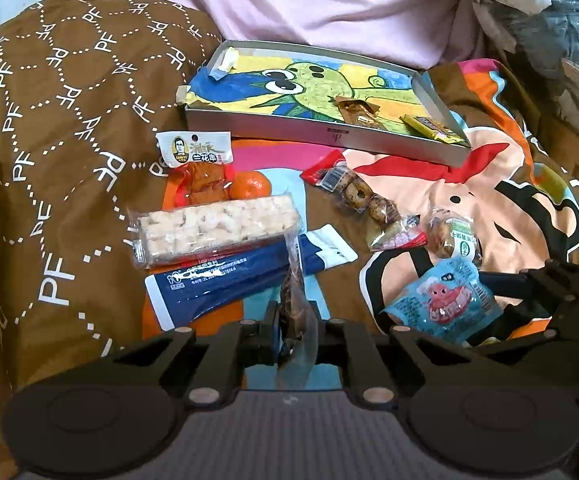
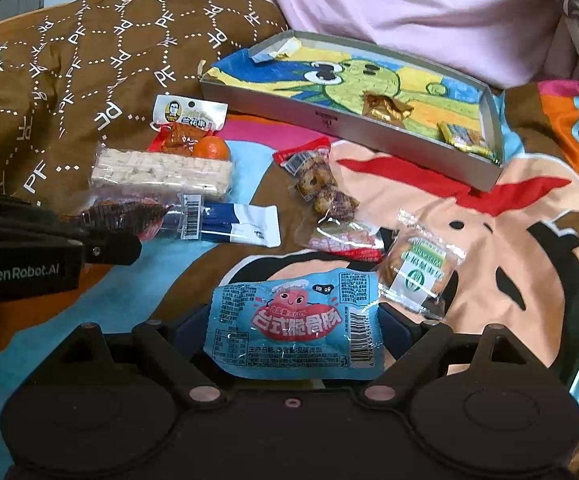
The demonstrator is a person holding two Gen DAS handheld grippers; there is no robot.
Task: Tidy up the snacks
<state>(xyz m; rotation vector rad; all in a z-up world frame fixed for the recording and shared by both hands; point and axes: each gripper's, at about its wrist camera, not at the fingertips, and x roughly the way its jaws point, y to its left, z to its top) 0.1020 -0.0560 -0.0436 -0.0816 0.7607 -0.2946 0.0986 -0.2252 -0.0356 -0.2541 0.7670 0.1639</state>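
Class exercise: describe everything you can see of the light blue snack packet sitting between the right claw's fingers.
The light blue snack packet is a glossy, sealed plastic pouch, slightly puffed. Its front shows a red cartoon figure with a white cap, bold red lettering, small print and a barcode on the right edge. It lies face up, roughly level, between the wide-set fingers of the right claw; whether the pads press its edges cannot be told. Cartoon-print bedding lies beneath it.

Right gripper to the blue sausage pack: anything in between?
Nothing visible. The blue sausage pack already lies between the right gripper's open fingers, not yet pinched. The green-label cookie pack sits just beyond, to the right.
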